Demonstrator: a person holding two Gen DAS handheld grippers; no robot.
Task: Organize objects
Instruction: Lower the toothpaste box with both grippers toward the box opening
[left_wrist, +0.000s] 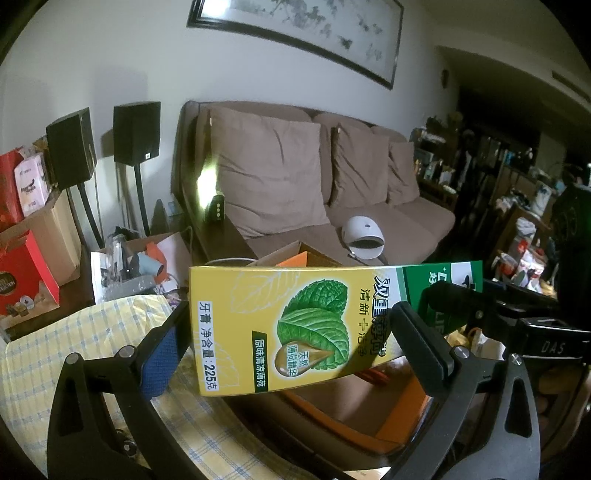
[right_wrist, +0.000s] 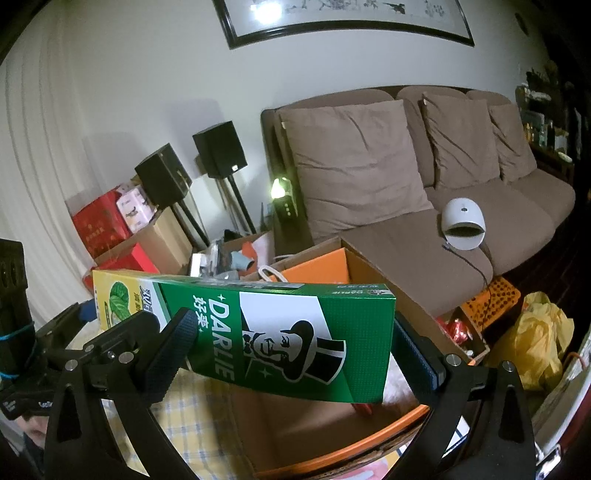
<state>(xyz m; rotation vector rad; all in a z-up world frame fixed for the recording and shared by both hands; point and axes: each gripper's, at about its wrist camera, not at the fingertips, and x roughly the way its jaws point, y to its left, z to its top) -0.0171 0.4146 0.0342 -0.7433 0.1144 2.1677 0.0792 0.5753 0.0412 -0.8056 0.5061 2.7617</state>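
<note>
A long toothpaste box (left_wrist: 295, 325), yellow with green leaves at one end and green with "DARLIE" at the other (right_wrist: 295, 332), is held level in the air. My left gripper (left_wrist: 291, 314) is shut on its yellow end, blue pad at the box's end, the other finger across its front. My right gripper (right_wrist: 295, 321) is shut on the green end in the same way. Each gripper shows in the other's view: the right gripper (left_wrist: 461, 306), the left gripper (right_wrist: 110, 321). Below the toothpaste box sits an open cardboard box with orange lining (left_wrist: 402, 417) (right_wrist: 317, 269).
A yellow checked cloth (left_wrist: 55, 369) lies left of the open box. Behind stands a brown sofa (right_wrist: 517, 206) with a white domed device (right_wrist: 463, 223) on it. Black speakers (left_wrist: 136, 133), red boxes (left_wrist: 22, 273), an orange basket (right_wrist: 491, 299) and a yellow bag (right_wrist: 543, 332) crowd the floor.
</note>
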